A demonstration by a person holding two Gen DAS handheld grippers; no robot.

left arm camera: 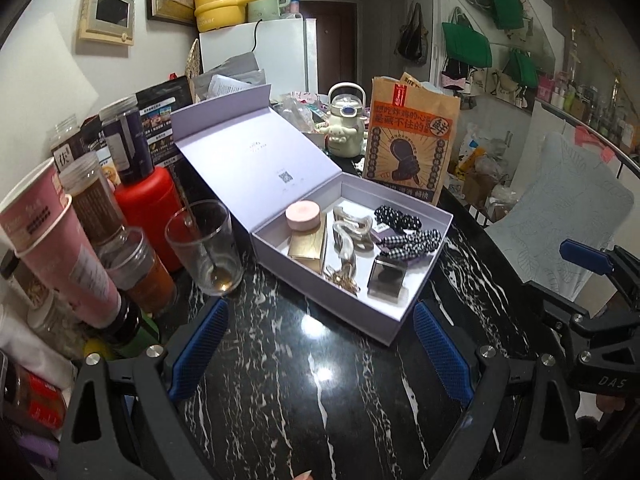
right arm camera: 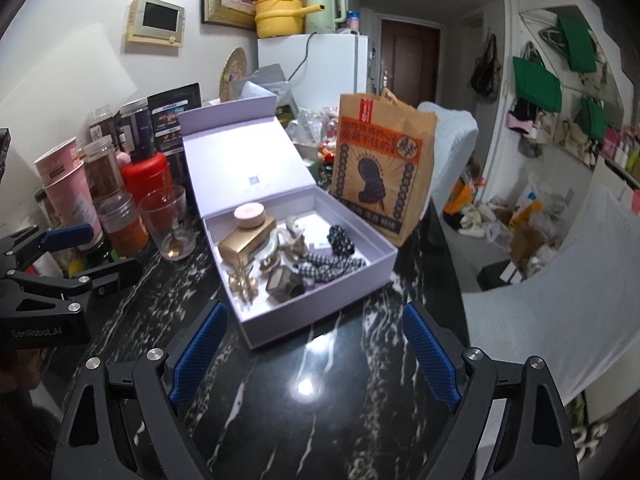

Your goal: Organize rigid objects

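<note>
An open lilac box (left arm camera: 320,304) (right arm camera: 320,316) sits on the black marble table (left arm camera: 304,400) with its lid standing up behind it. Inside lie a pink round jar (left arm camera: 303,215) (right arm camera: 250,214), a gold case (left arm camera: 308,246) (right arm camera: 246,240), a clear hair claw (left arm camera: 352,232) (right arm camera: 288,240), a gold brooch (left arm camera: 344,276) (right arm camera: 242,284), a dark square compact (left arm camera: 386,276) (right arm camera: 284,280) and checked scrunchies (left arm camera: 412,242) (right arm camera: 332,266). My left gripper (left arm camera: 320,348) (right arm camera: 100,254) is open, short of the box's near-left side. My right gripper (right arm camera: 316,356) (left arm camera: 568,284) is open, short of the near corner. Neither holds anything.
Left of the box stand a glass with a spoon (left arm camera: 204,248) (right arm camera: 170,224), a red bottle (left arm camera: 148,208), pink paper cups (left arm camera: 60,248) and several jars. A brown paper bag (left arm camera: 412,140) (right arm camera: 380,168) stands behind the box at the right. The table edge drops off to the right.
</note>
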